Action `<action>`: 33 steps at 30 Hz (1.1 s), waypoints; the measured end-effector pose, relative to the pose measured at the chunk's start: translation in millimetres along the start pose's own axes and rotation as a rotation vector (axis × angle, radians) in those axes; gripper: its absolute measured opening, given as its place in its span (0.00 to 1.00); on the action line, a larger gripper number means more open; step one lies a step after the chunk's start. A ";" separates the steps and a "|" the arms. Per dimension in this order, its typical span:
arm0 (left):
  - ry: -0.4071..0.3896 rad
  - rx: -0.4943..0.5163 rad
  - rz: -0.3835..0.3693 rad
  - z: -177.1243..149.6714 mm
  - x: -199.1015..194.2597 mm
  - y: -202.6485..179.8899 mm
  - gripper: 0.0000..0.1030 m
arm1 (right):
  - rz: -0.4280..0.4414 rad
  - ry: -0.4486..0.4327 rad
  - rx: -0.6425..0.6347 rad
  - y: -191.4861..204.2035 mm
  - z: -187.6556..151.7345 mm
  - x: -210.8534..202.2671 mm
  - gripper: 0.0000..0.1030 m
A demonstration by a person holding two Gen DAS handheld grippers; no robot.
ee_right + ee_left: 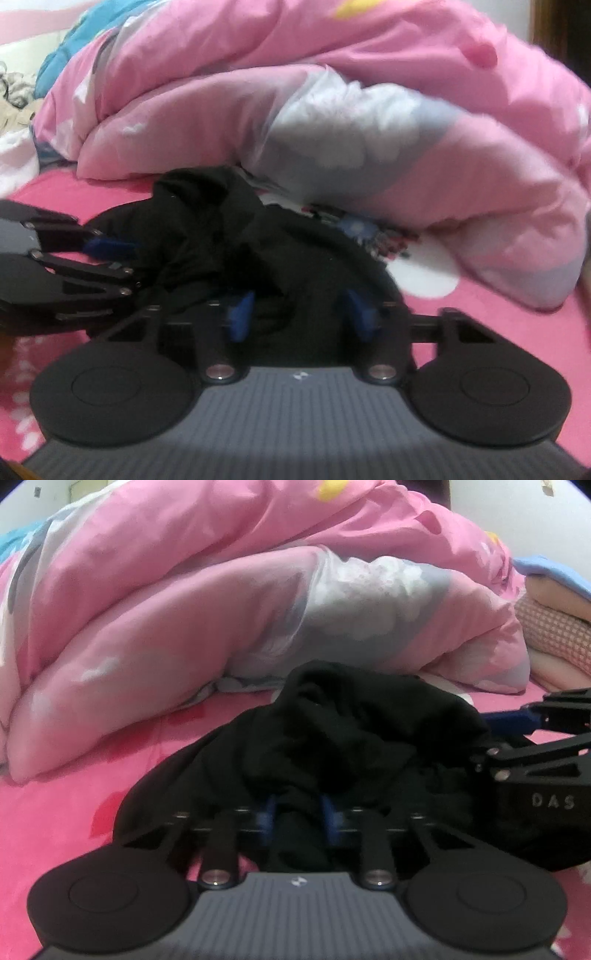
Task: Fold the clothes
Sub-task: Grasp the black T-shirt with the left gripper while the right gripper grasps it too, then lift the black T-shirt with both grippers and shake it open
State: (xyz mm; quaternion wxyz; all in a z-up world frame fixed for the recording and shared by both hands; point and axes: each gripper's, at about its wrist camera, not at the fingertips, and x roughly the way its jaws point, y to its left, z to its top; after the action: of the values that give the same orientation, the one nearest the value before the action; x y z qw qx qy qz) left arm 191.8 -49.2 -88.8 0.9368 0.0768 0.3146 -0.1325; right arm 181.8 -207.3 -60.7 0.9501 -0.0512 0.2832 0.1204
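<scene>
Pink bedsheet point(66, 812) covers the bed, with a bulky pink quilt point(221, 602) heaped just behind a crumpled black garment point(332, 738), which lies bunched in the middle of the sheet, its far edge touching the quilt's foot.

From its own wrist view the left gripper point(300, 814) has its blue pads drawn close with a ridge of the black cloth pinched between them. The right gripper point(299, 314) stands with jaws partly apart, black fabric lying between the pads; through the blur I cannot tell whether they press on it.

Both tools sit close together on the same heap, so the likely trouble is each catching several layers at once, lifting a lump instead of an edge. A shallow pinch on the left could also slip as the cloth takes weight. Dragging the garment backward may snag it under the quilt, and the two linkages could knock together.
</scene>
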 end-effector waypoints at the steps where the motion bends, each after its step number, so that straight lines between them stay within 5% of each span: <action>1: -0.004 -0.004 0.003 0.8 -4.5 0.2 0.11 | 0.012 -0.010 0.015 -1.3 -0.4 -4.7 0.19; 4: -0.017 -0.027 0.007 2.6 -23.3 2.4 0.08 | 0.031 -0.039 0.064 -5.2 0.4 -25.0 0.03; 11: -0.051 -0.070 -0.059 -3.9 -100.6 8.9 0.07 | 0.112 -0.102 0.108 -4.4 -3.6 -96.4 0.02; 18: -0.054 -0.070 -0.107 -44.4 -185.8 25.8 0.07 | 0.192 -0.113 0.131 2.5 -29.5 -168.6 0.02; 23: -0.004 -0.120 -0.128 -87.0 -232.7 52.4 0.06 | 0.259 -0.048 0.217 0.8 -67.5 -207.5 0.02; 28: 0.095 -0.231 -0.175 -130.7 -246.3 82.2 0.08 | 0.272 0.116 0.263 5.9 -108.6 -209.3 0.02; 31: 0.065 -0.280 -0.205 -137.8 -255.2 98.5 0.11 | 0.281 0.162 0.262 5.5 -113.2 -214.9 0.06; 33: 0.002 -0.308 -0.211 -132.9 -262.9 110.0 0.30 | 0.295 0.105 0.245 1.2 -100.2 -226.7 0.07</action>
State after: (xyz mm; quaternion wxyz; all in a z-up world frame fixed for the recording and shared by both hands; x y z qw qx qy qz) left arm -52.8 138.5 -26.9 0.9180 -0.1010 0.3385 -0.1801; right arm -54.9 -268.0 -19.6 0.9052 0.1008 0.3493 0.2200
